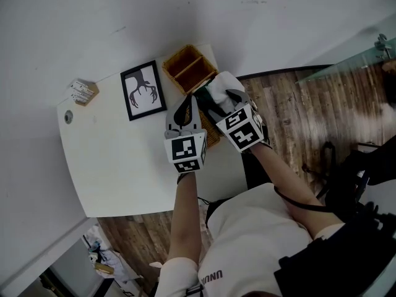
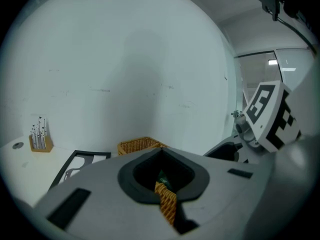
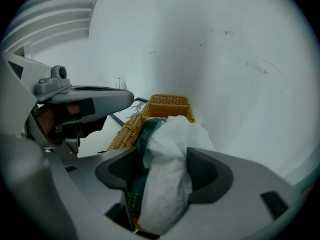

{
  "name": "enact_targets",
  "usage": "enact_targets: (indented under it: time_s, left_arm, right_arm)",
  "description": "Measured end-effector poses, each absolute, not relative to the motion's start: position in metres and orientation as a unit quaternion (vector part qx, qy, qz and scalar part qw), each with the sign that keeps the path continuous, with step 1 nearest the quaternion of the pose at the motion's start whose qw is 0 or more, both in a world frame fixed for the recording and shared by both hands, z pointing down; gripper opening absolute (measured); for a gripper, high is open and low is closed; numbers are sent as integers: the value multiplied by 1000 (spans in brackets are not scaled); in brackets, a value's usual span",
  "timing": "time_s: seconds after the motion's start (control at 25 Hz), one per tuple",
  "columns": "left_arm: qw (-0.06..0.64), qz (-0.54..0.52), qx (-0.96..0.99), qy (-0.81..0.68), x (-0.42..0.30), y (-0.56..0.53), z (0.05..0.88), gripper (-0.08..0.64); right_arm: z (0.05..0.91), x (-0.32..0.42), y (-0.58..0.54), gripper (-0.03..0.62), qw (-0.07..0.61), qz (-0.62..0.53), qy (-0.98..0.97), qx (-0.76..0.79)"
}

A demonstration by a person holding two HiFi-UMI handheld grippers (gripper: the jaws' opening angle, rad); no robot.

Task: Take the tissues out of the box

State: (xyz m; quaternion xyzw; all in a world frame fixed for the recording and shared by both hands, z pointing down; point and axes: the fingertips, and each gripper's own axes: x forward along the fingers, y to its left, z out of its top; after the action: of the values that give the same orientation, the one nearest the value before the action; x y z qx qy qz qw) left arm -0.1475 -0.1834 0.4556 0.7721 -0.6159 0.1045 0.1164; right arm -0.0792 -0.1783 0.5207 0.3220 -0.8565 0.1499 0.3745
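On the white table (image 1: 111,166) we judge the task as only just begun. One tissue stands up out of its pack, its lower end runs down beside the pack out of sight, and the rest are presumably still inside.

The wicker basket (image 1: 168,67) sits at the table's far edge, against the wall, just beside a framed picture (image 1: 143,90) of a branching black figure. Its two far compartments show nothing in them that we can see. Its near part holds the tissue pack, under both grippers.

The left gripper (image 2: 161,151) lies over the basket's near-left rim with its jaw tips meeting. A strip of wicker shows in the slit between the jaws, and we cannot tell whether it is pinched or merely seen through the gap.

The right gripper (image 1: 221,98) reaches down over the pack with its jaws spread wide. Both the pack and the raised tissue stand between them, and we do not see the pads squeezing either.

The green tissue pack (image 3: 142,134) is a soft packet, not a stiff box, and leans against the basket wall. The white tissue (image 3: 167,169) rises from it as a crumpled plume.

A small wooden holder (image 1: 83,91) stands well apart, near the table's far-left corner.
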Motion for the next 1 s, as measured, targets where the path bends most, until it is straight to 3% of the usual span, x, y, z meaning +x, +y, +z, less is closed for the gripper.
enact_targets:
  time_s: [0.76,1.0]
  left_arm:
    - [155,122,765,-613,-146,-183,487,11]
    - [160,124,764,-613,-147,-183,490,11]
  right_arm:
    - [536,-84,-176,304,437,150,-836,296]
    - [539,-88,-172,265,446,154,-834,288]
